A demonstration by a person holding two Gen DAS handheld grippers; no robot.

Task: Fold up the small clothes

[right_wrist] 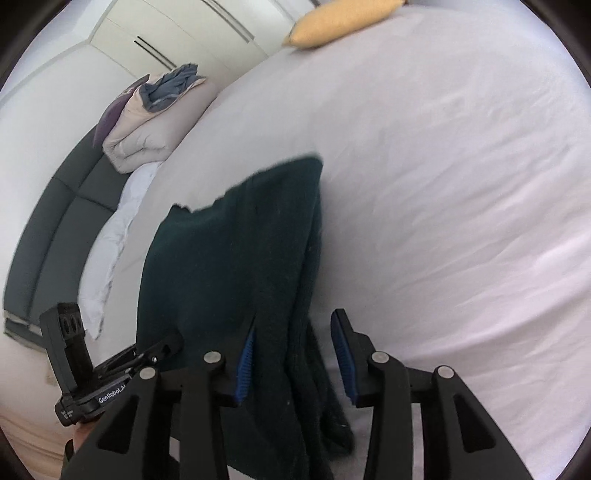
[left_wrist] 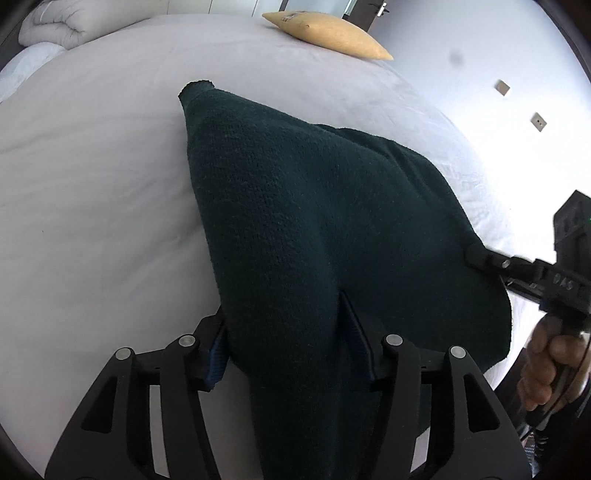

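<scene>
A dark green knitted garment [left_wrist: 314,221] is lifted over the white bed [left_wrist: 92,184]. My left gripper [left_wrist: 291,339] has the cloth bunched between its blue pads, near edge held up. In the right wrist view the garment [right_wrist: 229,266] drapes between the fingers of my right gripper [right_wrist: 295,354]; the jaws stand apart with cloth against the left pad [right_wrist: 243,369]. The right gripper also shows in the left wrist view [left_wrist: 476,254], its tip at the garment's right edge. The left gripper shows in the right wrist view [right_wrist: 166,347].
A yellow pillow [left_wrist: 328,33] lies at the far bed edge. A folded duvet [right_wrist: 147,136] with grey-blue clothes [right_wrist: 173,85] on top sits by the dark headboard [right_wrist: 48,229]. White wardrobe doors [right_wrist: 184,33] stand behind.
</scene>
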